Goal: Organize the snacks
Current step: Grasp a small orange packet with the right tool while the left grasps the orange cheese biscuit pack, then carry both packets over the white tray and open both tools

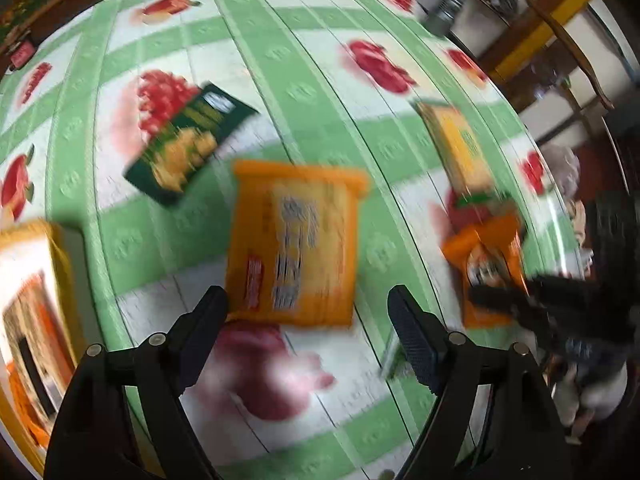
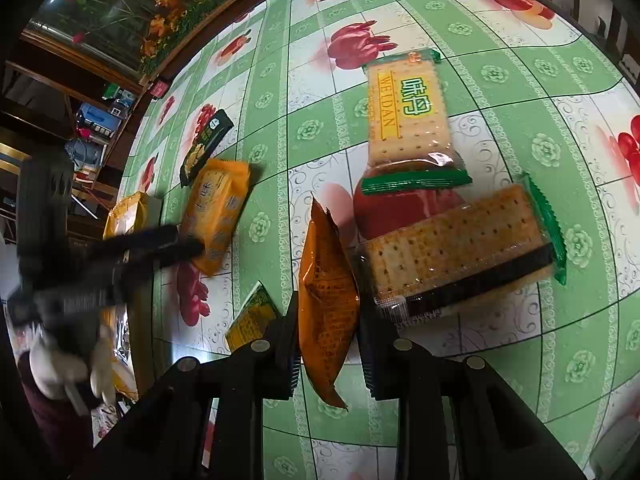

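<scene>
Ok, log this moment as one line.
left claw: open over yellow packet | right claw: shut on orange packet | cracker packs: on table

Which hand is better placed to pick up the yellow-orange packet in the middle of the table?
Left. The left gripper is open right over the yellow-orange packet; the right gripper already grips an orange pouch.

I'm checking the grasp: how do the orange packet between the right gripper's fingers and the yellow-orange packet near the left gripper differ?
The orange packet stands on edge between the right gripper fingers; the yellow-orange packet lies flat on the table. The orange packet looks darker than the yellow-orange packet, which sits ahead of the open left gripper, ungripped. Both are sealed snack packets.
</scene>
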`<state>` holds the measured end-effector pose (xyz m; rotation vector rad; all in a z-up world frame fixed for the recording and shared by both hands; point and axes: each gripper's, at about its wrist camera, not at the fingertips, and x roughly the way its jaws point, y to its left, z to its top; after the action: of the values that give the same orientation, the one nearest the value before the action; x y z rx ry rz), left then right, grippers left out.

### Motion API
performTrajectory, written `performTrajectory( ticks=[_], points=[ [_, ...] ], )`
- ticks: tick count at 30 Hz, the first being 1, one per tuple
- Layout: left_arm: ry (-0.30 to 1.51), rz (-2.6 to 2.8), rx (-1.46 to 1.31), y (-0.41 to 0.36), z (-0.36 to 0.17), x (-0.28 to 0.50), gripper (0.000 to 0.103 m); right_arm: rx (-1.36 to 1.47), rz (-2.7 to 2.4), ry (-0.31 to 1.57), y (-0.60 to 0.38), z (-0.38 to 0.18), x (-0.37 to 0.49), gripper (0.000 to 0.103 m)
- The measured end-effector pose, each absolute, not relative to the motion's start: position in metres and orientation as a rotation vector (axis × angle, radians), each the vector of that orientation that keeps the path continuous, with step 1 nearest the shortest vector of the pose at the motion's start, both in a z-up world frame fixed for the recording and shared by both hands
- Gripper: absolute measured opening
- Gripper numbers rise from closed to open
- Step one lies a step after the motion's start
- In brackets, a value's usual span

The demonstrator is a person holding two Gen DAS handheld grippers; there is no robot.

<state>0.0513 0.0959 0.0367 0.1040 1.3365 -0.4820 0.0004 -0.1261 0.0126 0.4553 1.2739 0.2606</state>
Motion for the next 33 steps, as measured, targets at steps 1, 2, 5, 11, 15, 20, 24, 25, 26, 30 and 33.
performTrajectory(
  ticks=[1,2,5,11,15,20,24,25,26,30,33],
  points=[
    [1.321,-0.457,0.128,0.096,0.037,0.048,0.081,0.451,0.263,1.273,-0.125,0.013,0.001,0.029],
    [1.300,-0.429,0.154,0.095,0.038,0.048,0.081,0.448,0.267,1.273,-0.124,0.014,0.002,0.030],
    [1.243,-0.379,0.158,0.097,0.045,0.051,0.081,0.450,0.276,1.269,-0.124,0.015,0.004,0.036],
    [1.252,-0.333,0.239,0.070,0.022,0.063,0.081,0.415,0.273,1.252,-0.116,0.015,0.007,0.042],
    [1.239,-0.372,0.262,0.064,0.012,0.056,0.096,0.363,0.246,1.245,-0.109,0.015,0.007,0.037],
    [1.243,-0.380,0.166,0.083,0.027,0.049,0.069,0.435,0.257,1.238,-0.122,0.014,0.005,0.026],
    [1.219,-0.365,0.040,0.110,0.041,0.037,0.069,0.478,0.256,1.226,-0.132,0.017,0.002,0.023],
    [1.210,-0.365,0.005,0.117,0.046,0.032,0.069,0.482,0.257,1.223,-0.132,0.019,0.001,0.022],
    [1.198,-0.358,-0.021,0.116,0.050,0.030,0.069,0.488,0.263,1.218,-0.132,0.022,0.001,0.022],
    [1.137,-0.317,-0.131,0.145,0.077,0.004,0.069,0.480,0.307,1.195,-0.120,0.037,-0.001,0.019],
    [1.105,-0.272,-0.170,0.171,0.090,-0.012,0.069,0.443,0.364,1.177,-0.097,0.050,0.000,0.018]
  ],
)
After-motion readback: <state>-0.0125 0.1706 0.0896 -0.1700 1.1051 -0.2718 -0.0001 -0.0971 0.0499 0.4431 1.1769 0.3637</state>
